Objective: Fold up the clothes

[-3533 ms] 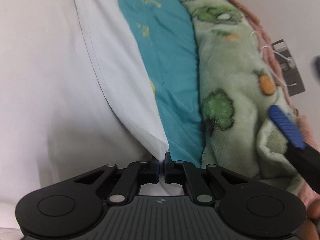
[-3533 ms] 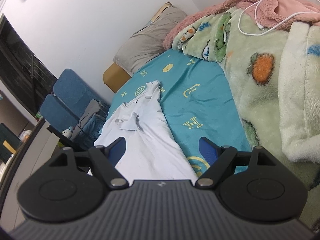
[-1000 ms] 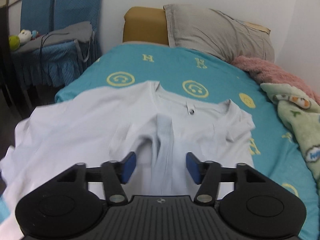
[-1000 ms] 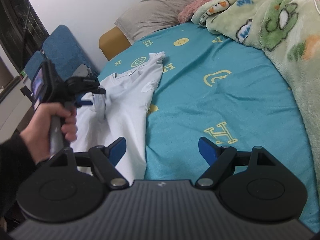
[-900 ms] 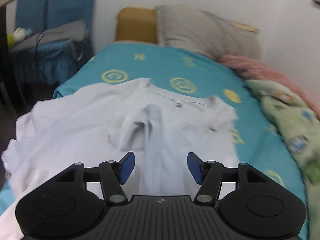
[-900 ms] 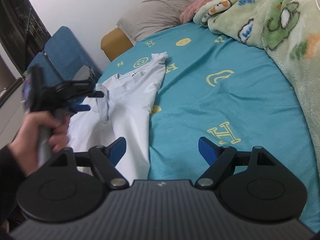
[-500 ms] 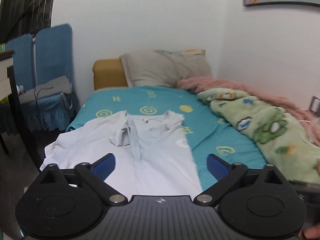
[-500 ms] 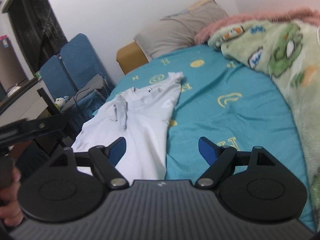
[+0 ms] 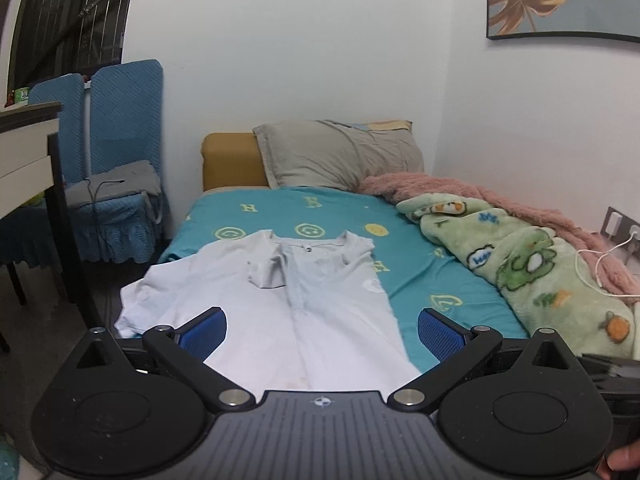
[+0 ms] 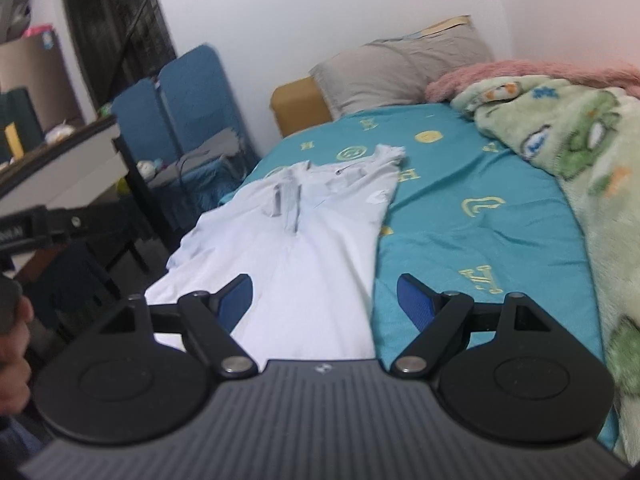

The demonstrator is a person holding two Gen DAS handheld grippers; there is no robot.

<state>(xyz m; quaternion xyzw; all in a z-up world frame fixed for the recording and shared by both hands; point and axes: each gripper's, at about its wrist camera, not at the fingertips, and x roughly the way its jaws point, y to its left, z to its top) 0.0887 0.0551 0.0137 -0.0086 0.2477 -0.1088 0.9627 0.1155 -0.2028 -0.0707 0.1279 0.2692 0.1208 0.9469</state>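
Observation:
A pale white polo shirt lies spread lengthwise on the teal bed sheet, collar toward the pillow. One sleeve is folded in over the chest. Its left side hangs over the bed edge. My left gripper hovers open above the shirt's lower part, holding nothing. In the right wrist view the same shirt lies ahead, and my right gripper is open and empty above its hem. The left gripper's black body and a hand show at the left edge.
A green plush blanket and a pink one fill the bed's right side, with a white cable. A grey pillow leans at the head. Blue chairs and a desk stand to the left.
Both grippers have pulled back and risen from the shirt, so the whole bed now shows. The left gripper let go of the shirt corner earlier and its fingers have opened wider.

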